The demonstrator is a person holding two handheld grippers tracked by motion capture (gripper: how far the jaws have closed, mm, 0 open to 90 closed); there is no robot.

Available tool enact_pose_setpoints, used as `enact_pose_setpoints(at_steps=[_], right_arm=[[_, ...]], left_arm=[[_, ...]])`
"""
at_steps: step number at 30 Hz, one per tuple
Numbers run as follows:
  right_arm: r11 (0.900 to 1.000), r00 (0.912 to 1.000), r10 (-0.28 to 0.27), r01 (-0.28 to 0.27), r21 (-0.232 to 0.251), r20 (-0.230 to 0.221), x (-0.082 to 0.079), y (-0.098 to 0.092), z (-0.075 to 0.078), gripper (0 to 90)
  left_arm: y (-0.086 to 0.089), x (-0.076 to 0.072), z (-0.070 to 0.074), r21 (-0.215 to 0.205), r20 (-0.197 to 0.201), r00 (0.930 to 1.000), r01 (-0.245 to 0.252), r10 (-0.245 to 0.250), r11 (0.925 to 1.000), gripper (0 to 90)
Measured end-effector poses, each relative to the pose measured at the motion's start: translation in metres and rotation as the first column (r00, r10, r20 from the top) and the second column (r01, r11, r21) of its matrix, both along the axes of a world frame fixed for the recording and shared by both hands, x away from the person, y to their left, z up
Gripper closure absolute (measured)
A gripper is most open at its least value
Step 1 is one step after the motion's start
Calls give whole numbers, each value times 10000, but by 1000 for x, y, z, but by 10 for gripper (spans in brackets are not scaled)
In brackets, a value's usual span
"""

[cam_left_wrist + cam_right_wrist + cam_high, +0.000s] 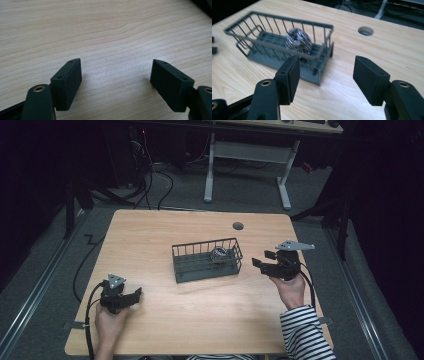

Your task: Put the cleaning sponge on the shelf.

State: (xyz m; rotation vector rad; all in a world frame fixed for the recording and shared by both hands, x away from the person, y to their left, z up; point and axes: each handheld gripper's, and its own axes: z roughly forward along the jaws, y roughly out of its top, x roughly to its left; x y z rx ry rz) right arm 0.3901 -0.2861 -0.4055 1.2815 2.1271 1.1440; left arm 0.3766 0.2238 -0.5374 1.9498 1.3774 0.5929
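A dark grey wire basket (187,270) stands in the middle of the wooden table (150,235). Inside it, at its right end, lies a ball of steel wool (219,254). My right gripper (262,258) hovers just right of the basket, pointing left at it, jaws open and empty. In the right gripper view the basket (262,41) and the steel wool (298,44) lie beyond my right gripper (327,65). My left gripper (136,295) rests near the front left of the table, open. In the left gripper view only bare wood lies between the jaws of my left gripper (115,67).
A round cable hole (238,226) sits near the table's far edge, also seen as the cable hole (365,31) beyond the basket. A white-legged desk (250,155) and floor cables stand behind the table. A striped sleeve (305,335) comes in at the front right.
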Motion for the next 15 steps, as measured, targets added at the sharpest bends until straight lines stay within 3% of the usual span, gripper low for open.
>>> enact_pose_setpoints(at_steps=[15], right_arm=[[9957, 9974, -707, 713, 589, -116, -23, -30, -36, 398]], left_arm=[[0, 0, 0, 0, -5, 10000, 6, -6, 10000, 257]])
